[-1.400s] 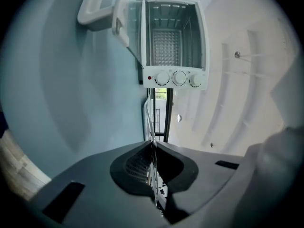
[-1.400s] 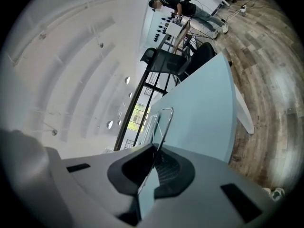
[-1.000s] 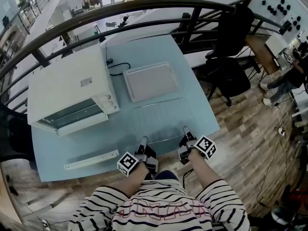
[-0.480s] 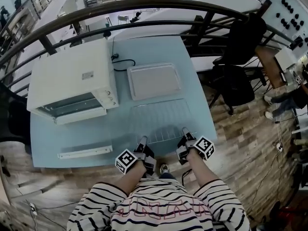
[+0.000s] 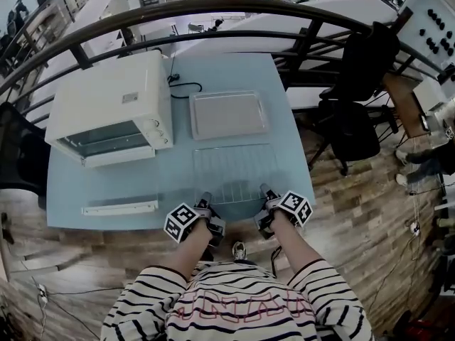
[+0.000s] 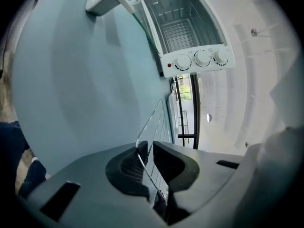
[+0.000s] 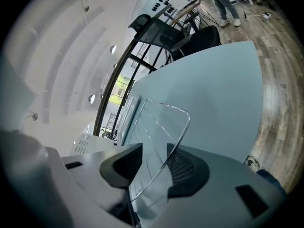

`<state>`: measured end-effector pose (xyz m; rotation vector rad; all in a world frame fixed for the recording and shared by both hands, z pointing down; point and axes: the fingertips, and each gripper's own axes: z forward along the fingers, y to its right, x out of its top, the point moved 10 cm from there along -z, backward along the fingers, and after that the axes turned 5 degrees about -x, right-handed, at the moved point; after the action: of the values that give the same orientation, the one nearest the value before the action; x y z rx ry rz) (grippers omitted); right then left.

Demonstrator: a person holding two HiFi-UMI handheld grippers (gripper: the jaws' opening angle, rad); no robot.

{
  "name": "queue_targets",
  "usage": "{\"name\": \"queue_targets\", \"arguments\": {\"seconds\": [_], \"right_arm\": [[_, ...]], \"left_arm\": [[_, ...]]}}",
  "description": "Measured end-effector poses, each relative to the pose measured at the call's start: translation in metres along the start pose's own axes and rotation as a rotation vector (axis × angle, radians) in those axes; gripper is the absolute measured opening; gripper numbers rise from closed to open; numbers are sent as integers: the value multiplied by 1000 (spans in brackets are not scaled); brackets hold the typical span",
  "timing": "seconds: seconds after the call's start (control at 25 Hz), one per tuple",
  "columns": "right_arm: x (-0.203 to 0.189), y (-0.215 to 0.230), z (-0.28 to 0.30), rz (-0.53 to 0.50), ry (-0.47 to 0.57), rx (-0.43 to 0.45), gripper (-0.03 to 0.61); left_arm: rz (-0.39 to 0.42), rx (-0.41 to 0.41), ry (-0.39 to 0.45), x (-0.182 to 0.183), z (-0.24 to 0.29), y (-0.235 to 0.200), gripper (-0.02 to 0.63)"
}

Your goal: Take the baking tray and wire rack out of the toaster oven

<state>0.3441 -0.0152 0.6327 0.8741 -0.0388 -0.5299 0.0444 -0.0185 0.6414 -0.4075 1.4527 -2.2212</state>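
While the left gripper (image 6: 146, 146) is pinching the near edge of the wire rack (image 5: 231, 172) with its jaws closed down tight on the thin wire, the right gripper (image 7: 154, 148) is letting go. Its jaws have just been opening and are now standing partly apart, with the rack's rounded near corner between them but neither pad pressing on it.

The rack is lying on the pale blue table (image 5: 106, 187), out of the toaster oven (image 5: 114, 98), with its near edge running side to side along the table's near edge. It is stretching straight away from both grippers, one at each near corner, the left one nearer the oven. Beyond the rack's far edge, the baking tray (image 5: 227, 114) is sitting flat on the table just beside the oven's right side. The oven's interior is looking empty from the left gripper view.

I'm judging both items to be out already, so what is left is the release. That is turning on the left gripper. Because the rack extends forward from the jaws, a straight pull back toward the person after opening should clear the wire. Any sideways drag would be tugging the rack along the table edge. Whether the left corner is resting fully on the table I cannot tell. A long white strip (image 5: 119, 207) is lying on the table to the left, well apart from the rack.
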Motion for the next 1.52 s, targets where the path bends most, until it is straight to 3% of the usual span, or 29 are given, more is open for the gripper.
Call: {"name": "queue_targets", "arguments": {"seconds": [0.12, 0.16, 0.2, 0.48, 0.92, 1.16, 1.4, 1.52], "right_arm": [[4, 0, -1, -32, -30, -8, 192], [5, -1, -1, -43, -42, -7, 201], [7, -2, -1, -52, -56, -6, 212], [17, -10, -2, -130, -118, -48, 276], [27, -19, -1, -386, -276, -168, 331], [21, -22, -3, -404, -344, -141, 336], [17, -21, -3, -394, -372, -109, 336], [19, -17, -5, -385, -370, -94, 336]], "left_arm": [[21, 45, 9, 0, -2, 3, 27], [30, 56, 15, 0, -2, 4, 54], [39, 62, 21, 0, -2, 6, 146], [90, 75, 44, 4, -2, 19, 256], [73, 52, 52, 10, -1, 17, 265], [82, 55, 65, 13, 0, 17, 265], [153, 105, 50, 15, 2, 24, 279], [286, 164, 6, 13, 4, 30, 295]]}}
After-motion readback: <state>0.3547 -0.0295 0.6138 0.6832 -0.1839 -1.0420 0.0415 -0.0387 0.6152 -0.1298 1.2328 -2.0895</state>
